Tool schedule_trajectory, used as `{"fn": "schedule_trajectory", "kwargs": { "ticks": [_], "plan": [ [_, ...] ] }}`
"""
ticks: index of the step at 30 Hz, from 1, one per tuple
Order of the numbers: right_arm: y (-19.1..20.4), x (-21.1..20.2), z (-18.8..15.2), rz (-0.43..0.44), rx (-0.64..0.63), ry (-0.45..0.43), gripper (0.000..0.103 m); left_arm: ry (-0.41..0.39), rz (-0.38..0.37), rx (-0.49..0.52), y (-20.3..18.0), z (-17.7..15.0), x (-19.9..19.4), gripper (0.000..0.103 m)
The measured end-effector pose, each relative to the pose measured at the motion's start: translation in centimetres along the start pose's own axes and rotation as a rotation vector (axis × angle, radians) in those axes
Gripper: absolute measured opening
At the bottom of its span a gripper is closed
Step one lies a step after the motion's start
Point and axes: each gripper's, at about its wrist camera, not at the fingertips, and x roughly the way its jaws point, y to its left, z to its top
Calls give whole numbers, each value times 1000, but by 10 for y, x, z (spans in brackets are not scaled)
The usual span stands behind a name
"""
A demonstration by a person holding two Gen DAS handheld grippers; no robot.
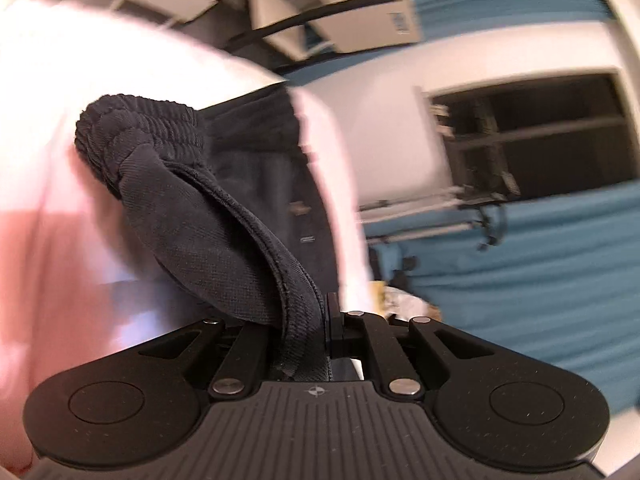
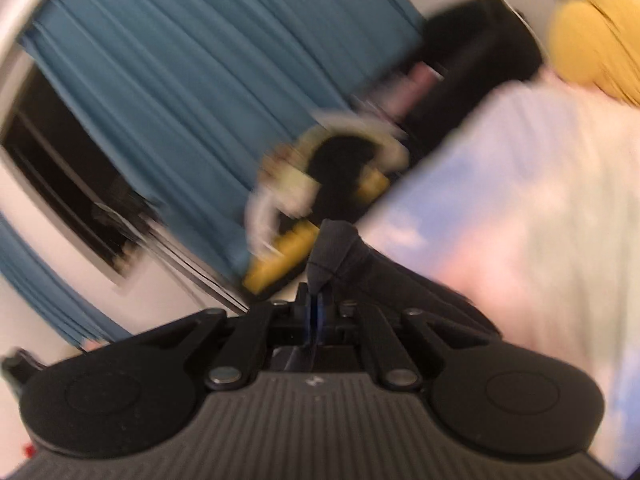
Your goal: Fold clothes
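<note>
Left wrist view: pale pink-and-white bed sheet [image 1: 60,208] filling the left half, washed out and blurred; no texture readable. Teal pleated curtain [image 1: 540,280] at right, a second run at top right. White wall with a dark window opening [image 1: 552,136] between them. White box-shaped unit [image 1: 372,24] with a black cable near the top; its kind cannot be told. Small clutter at the sheet's lower edge is indistinct.

Left gripper [image 1: 320,320]: jaws pressed together, pinching the dark navy knit garment with a ribbed elastic cuff [image 1: 200,216]. The cloth rises from the jaws to upper left, the bunched cuff at its far end, the rest trailing over the sheet behind.

Right wrist view: heavy motion blur throughout. Right gripper [image 2: 316,304]: jaws drawn close, nipping a small peak of the same dark garment, which runs off to the right across the sheet. Teal curtain and dark window at left. Yellow fabric mass [image 2: 596,40] at top right, cut off by the frame. Yellow-and-white blurred objects [image 2: 304,200] at centre, unidentifiable.
</note>
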Motion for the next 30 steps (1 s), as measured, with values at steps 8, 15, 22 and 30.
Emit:
{"fn": "schedule_trajectory", "kwargs": {
  "ticks": [8, 15, 22, 30],
  "plan": [
    [-114, -70, -32, -95, 34, 65, 4, 92, 8, 73, 76, -13, -34, 9],
    [-224, -74, -118, -268, 95, 258, 4, 214, 36, 29, 116, -21, -16, 9],
    [-198, -78, -106, -315, -43, 234, 56, 278, 63, 153, 111, -21, -14, 48],
    [-132, -87, -90, -316, -307, 47, 69, 232, 58, 242, 117, -20, -35, 94]
  ]
}}
